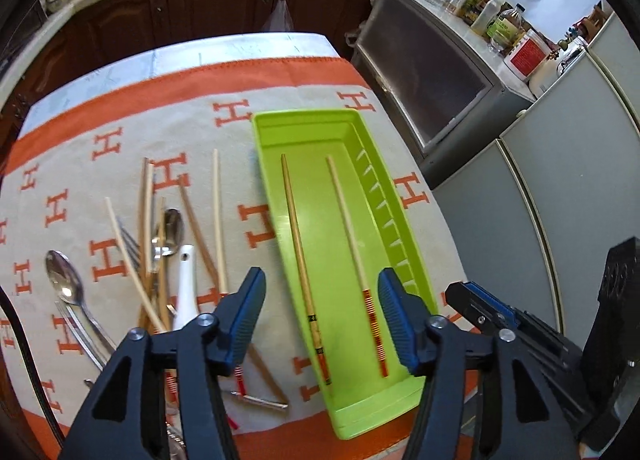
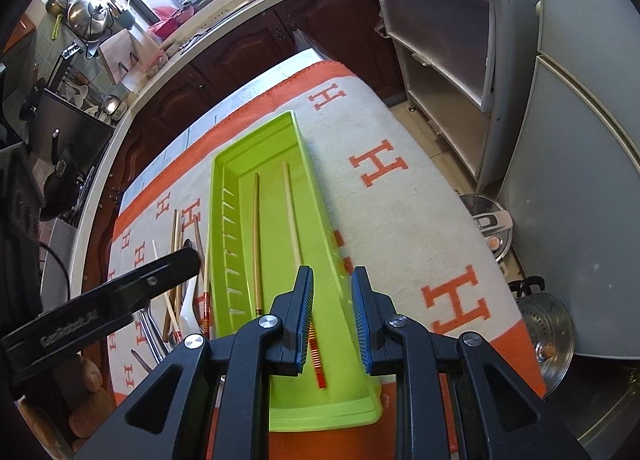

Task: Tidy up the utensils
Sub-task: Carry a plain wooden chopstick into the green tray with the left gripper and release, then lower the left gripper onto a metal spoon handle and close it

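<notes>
Nearest the lens: left hand-held gripper [image 1: 322, 316], jaws apart over the near end of a lime-green tray [image 1: 352, 416], nothing pinched between the blue pads. Right hand-held gripper [image 2: 331, 316], jaws parted either side of the tray's right-hand wall, pads not seen pressing on it. Inside the tray, lying lengthwise and apart: a darker chopstick [image 1: 298, 244] and a paler chopstick [image 1: 348, 228] with red-banded butt, both flat on the tray floor. Left of the tray, on a cream cloth [image 1: 120, 128] with orange H motifs covering the tabletop: a loose heap of chopsticks [image 1: 150, 216], a fork, a metal spoon [image 1: 64, 280], a second spoon [image 1: 172, 232] and a white ceramic spoon [image 1: 186, 284], overlapping. Beyond, dark wooden cabinets [image 1: 180, 8] under a pale counter; to the right, a grey cupboard topped with bottles and jars.
</notes>
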The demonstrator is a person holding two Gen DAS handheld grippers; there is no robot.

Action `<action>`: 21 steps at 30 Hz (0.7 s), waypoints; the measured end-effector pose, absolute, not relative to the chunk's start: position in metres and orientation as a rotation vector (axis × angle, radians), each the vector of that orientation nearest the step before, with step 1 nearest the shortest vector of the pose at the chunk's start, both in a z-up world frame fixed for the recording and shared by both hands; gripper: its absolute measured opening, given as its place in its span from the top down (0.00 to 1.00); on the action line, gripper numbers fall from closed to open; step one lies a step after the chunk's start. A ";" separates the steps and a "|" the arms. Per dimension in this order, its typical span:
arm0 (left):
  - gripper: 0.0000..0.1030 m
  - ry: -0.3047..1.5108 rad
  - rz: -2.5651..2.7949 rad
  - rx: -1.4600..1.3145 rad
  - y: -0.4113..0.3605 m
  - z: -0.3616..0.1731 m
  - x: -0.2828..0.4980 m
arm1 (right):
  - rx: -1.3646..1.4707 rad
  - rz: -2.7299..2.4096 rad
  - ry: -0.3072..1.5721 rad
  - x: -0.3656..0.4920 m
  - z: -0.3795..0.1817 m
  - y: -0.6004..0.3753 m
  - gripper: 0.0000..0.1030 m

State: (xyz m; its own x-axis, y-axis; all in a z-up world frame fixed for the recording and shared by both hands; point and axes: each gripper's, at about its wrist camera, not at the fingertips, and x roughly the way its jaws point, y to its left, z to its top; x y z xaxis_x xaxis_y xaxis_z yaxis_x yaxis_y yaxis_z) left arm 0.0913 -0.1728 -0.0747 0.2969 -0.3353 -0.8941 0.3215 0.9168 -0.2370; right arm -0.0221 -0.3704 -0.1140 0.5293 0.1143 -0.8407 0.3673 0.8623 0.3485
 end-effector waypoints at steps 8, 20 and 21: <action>0.38 1.150 -0.353 -0.021 -0.115 -0.066 0.071 | 0.490 -0.124 0.978 -0.022 -0.113 -0.339 0.81; 0.36 1.104 -0.128 -0.043 0.004 -0.064 0.041 | 0.378 -0.019 0.935 -0.027 -0.097 -0.284 0.67; 0.33 1.102 -0.114 -0.052 0.014 -0.065 0.039 | 0.379 0.000 0.933 -0.028 -0.097 -0.280 0.67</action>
